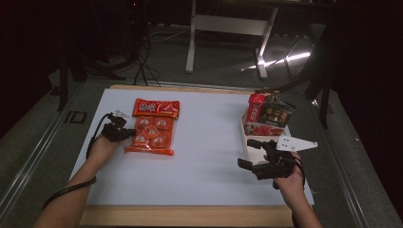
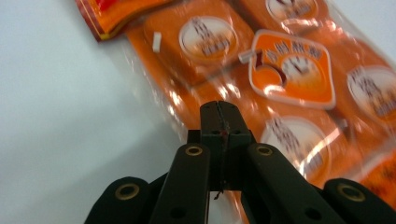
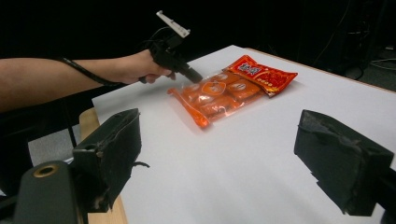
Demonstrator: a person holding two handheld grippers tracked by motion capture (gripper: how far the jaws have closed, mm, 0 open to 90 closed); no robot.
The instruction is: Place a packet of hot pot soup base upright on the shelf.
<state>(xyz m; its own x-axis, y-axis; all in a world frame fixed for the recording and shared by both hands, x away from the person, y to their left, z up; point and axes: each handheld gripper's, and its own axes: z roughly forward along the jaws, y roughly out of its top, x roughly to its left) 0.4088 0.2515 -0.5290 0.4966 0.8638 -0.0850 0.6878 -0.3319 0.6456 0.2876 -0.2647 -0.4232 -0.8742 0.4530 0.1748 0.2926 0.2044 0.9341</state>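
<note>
The left tongs [image 2: 218, 112] are closed, tips touching the orange snack pack [image 1: 151, 135] near the desk's [image 1: 204, 142] left edge; the right tongs [image 3: 219, 158] gape wide, empty, near the right edge.

Dim room; light falls on my white table [image 1: 204, 156] from above. A bright streak crosses the floor [image 1: 278, 61] beyond. Glare flecks the orange snack pack [image 2: 280, 79], soft and blurred. My right gripper's near jaws are unfocused.
</note>
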